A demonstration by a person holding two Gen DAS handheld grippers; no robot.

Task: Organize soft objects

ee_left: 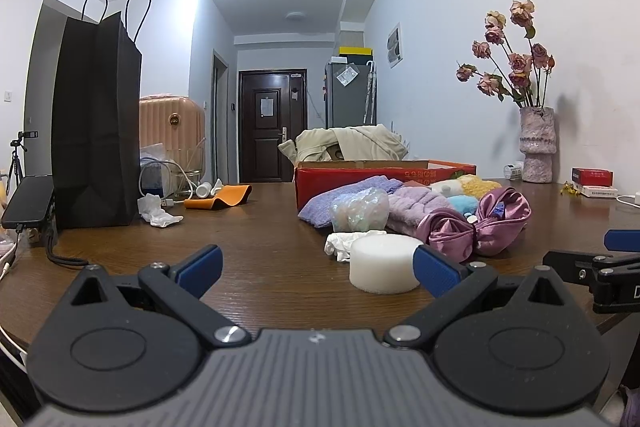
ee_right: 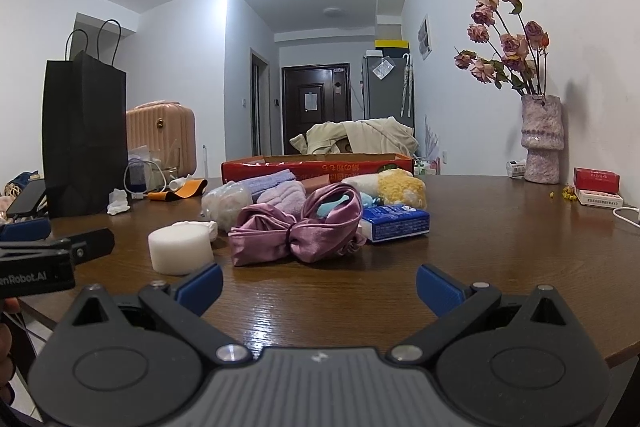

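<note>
Waiting at the near edge of the table point(ee_right: 500, 227), both tools hang empty: left hand-held gripper point(ee_left: 318, 267) spread wide, right hand-held gripper point(ee_right: 319, 287) spread too. The red box point(ee_right: 316, 165) sits behind the soft pile. Nearest is the white sponge point(ee_left: 382, 263), touching the left one's inner pad; closing there looks next.

- Left gripper point(ee_left: 318, 269): black linkage arms, ribbed grey body, blue ridged finger pads point(ee_left: 200, 269), silver pivot screws.
- Right gripper point(ee_right: 319, 287): same build and colours.
- White lettering on the left gripper's side reads "nRobot.AI".
</note>
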